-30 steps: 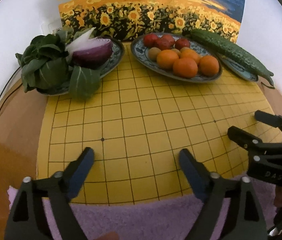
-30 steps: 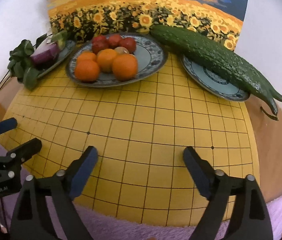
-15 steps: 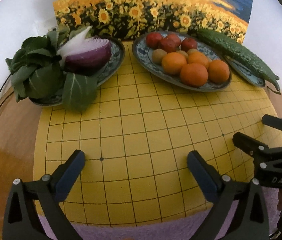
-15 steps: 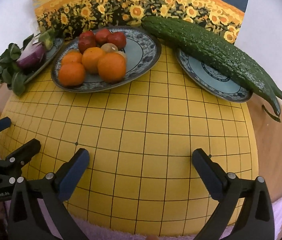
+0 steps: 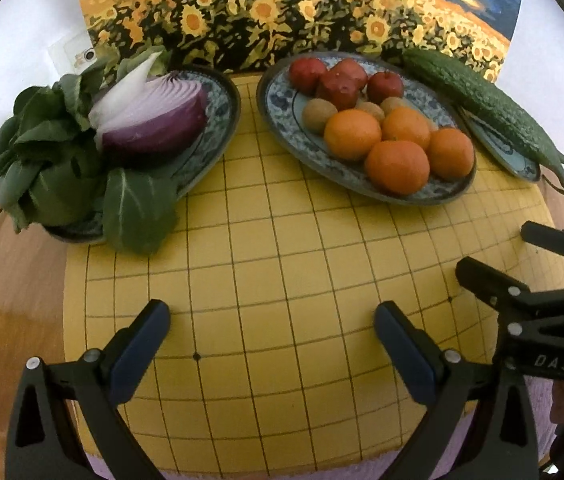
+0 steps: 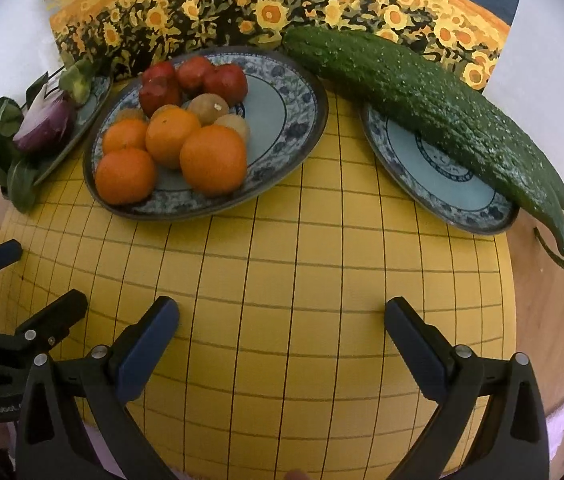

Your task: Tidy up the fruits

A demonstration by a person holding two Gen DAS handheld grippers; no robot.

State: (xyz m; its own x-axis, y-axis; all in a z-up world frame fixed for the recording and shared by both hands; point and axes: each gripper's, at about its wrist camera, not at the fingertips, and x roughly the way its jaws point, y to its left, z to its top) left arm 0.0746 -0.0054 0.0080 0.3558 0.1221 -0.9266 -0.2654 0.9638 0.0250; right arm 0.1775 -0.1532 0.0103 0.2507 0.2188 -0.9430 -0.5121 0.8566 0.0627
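Observation:
A blue-patterned oval plate (image 5: 282, 120) (image 6: 282, 92) in the middle holds several oranges (image 5: 396, 166) (image 6: 213, 160), a few brown kiwis (image 5: 316, 114) (image 6: 207, 108) and several red apples (image 5: 340, 86) (image 6: 223, 84). My left gripper (image 5: 271, 316) hangs open over the yellow grid board (image 5: 282, 272), short of the plates, nothing between its fingers. My right gripper (image 6: 282, 316) is open too, empty, above the board (image 6: 302, 280) in front of the fruit plate. Each gripper shows at the edge of the other's view.
A left plate (image 5: 217, 92) carries a cut red onion (image 5: 153, 120) and leafy greens (image 5: 41, 160). A right plate (image 6: 434, 176) bears a long green cucumber (image 6: 434, 112). A sunflower painting (image 6: 241, 12) stands behind. Lilac cloth (image 5: 538, 396) lies at the near edge.
Both grippers have moved forward over the board toward the plates, which look larger. Both pairs of jaws have spread a little wider.

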